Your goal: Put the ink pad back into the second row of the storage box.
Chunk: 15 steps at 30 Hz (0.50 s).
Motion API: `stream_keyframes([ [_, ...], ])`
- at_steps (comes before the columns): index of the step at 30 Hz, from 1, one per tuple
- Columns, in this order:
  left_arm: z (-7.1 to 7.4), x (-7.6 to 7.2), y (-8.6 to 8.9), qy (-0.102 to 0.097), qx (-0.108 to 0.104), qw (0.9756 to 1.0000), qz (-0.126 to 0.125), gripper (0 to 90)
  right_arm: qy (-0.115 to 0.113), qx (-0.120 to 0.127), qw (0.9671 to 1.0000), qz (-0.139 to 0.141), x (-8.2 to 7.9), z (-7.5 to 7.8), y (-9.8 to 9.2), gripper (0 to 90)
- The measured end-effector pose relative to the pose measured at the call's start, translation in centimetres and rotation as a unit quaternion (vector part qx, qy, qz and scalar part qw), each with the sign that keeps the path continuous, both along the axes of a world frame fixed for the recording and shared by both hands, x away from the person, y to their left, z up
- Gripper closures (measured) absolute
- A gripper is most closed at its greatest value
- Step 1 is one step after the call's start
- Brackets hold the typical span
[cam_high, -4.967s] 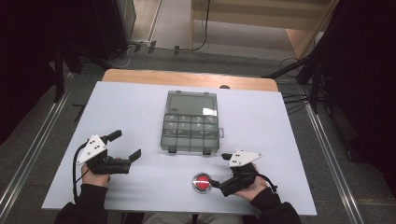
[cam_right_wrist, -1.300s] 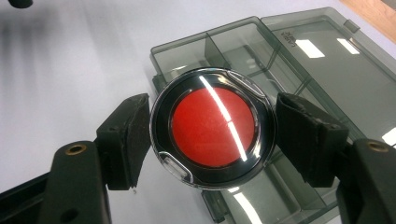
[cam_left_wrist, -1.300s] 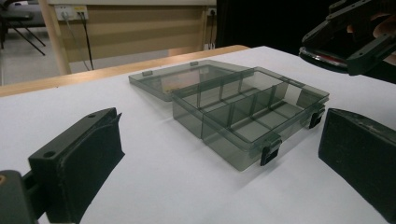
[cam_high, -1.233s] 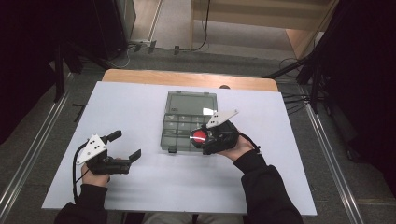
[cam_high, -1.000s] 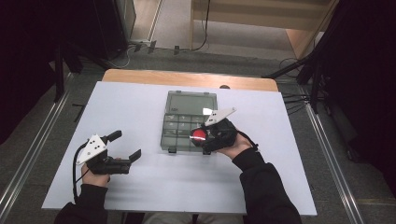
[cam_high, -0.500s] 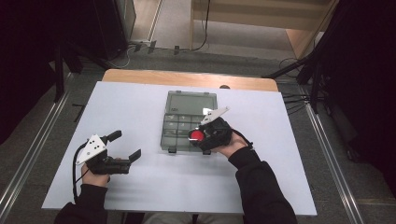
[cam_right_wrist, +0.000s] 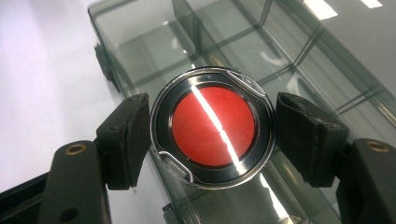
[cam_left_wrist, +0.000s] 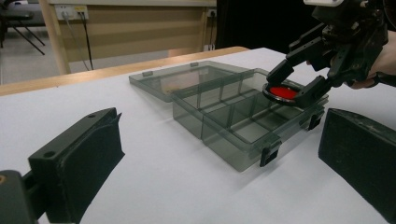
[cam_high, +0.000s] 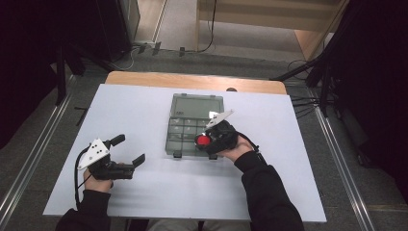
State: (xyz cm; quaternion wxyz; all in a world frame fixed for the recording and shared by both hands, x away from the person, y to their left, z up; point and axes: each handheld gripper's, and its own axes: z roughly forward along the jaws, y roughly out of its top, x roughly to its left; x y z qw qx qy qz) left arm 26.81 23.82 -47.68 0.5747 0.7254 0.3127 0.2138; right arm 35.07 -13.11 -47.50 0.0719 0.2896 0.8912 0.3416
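Here, right hand-held gripper (cam_high: 208,139): its two black jaws squeeze the round red disc (cam_right_wrist: 214,127) from both sides, so it is holding the disc.
Red disc: it is flat and round, red in the middle with a dark, shiny ring around it. It hangs level just over the near right part of the box (cam_high: 192,126), above one of its little compartments. I cannot tell if it touches the box.
Box: see-through and grey, with many small compartments. Its lid lies open flat on the far side. It sits in the middle of the worktop (cam_high: 144,106).
Left hand-held gripper (cam_high: 129,150): its jaws stand wide apart with nothing between them. It is low over the worktop, well apart from the box, on the near left side.
Hands: the right hand (cam_high: 235,147) is by the box, and the left hand (cam_high: 98,182) is near the front edge.
Worktop: white on top, with a wooden strip along the far edge.
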Motion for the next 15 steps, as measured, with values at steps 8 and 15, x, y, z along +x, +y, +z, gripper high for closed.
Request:
stream_keyframes([
  [8, 0.0, 0.0, 0.0, -0.001, 0.000, 1.0000, -0.001, 0.0, -0.013, 0.013, 0.9994, -0.028, -0.4, 0.6, -0.8, 8.3],
  [15, 0.0, 0.0, 0.0, 0.000, 0.000, 1.0000, -0.001, 0.0, -0.025, 0.031, 0.9979, -0.050, -0.9, 1.1, -2.1, 0.0],
])
